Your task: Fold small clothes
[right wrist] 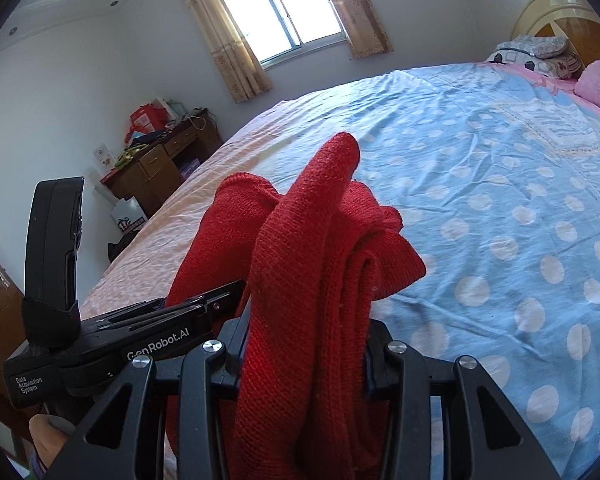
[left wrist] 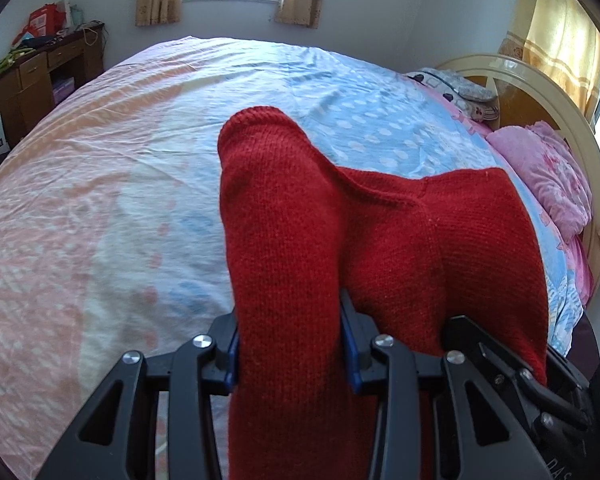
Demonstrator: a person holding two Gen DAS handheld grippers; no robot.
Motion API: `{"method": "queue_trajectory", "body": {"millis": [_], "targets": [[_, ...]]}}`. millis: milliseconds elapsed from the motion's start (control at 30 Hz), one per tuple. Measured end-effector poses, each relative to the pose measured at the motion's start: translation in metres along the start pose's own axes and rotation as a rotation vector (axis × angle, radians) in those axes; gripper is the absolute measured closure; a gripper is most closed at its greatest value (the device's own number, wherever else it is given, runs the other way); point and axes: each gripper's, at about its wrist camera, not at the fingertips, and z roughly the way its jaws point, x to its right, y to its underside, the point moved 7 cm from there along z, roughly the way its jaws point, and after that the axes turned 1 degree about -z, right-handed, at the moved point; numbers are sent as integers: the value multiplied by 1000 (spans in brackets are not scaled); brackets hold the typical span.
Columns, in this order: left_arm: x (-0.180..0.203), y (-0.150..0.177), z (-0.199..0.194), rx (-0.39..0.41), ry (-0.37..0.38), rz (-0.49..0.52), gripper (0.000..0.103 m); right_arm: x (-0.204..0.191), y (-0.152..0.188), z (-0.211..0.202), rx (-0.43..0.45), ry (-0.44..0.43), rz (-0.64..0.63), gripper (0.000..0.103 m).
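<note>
Red knit garment (left wrist: 340, 240) lifted over the bed (left wrist: 100, 200)
Left gripper (left wrist: 290, 344) and right gripper (right wrist: 304, 352) fingers each clamp one bunched end, the cloth spanning between them

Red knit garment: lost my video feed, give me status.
Left gripper and right gripper both shut on the red knit garment. Garment bunched, lifted off the bed. Nothing in the way.

A: What are the rigs made of?
B: The left hand-held gripper (left wrist: 290, 356) is matte black plastic: angular link arms with triangular cut-outs, round silver screw heads, blue finger pads (left wrist: 231, 360).
A: And the right hand-held gripper (right wrist: 304, 360)?
B: Same build. White lettering on the left one's body reads "GenRobot.AI" and "Data Acquisition System".
</note>
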Motion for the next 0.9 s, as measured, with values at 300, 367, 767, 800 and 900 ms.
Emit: {"method": "queue_trajectory", "body": {"millis": [300, 367, 767, 800, 900], "targets": [[-17, -1, -20, 44, -26, -24, 62, -24, -2, -4, 14, -38, -24, 61], [-20, -1, -24, 51, -31, -29, 62, -29, -2, -4, 15, -46, -27, 61], [-54, -3, -44, 93, -73, -74, 62, -68, -6, 3, 12, -93, -84, 61], [-57, -3, -46, 96, -80, -79, 62, -72, -6, 4, 10, -98, -89, 61], [-69, -3, -51, 109, -102, -90, 62, -84, -7, 10, 4, -118, -100, 61]]}}
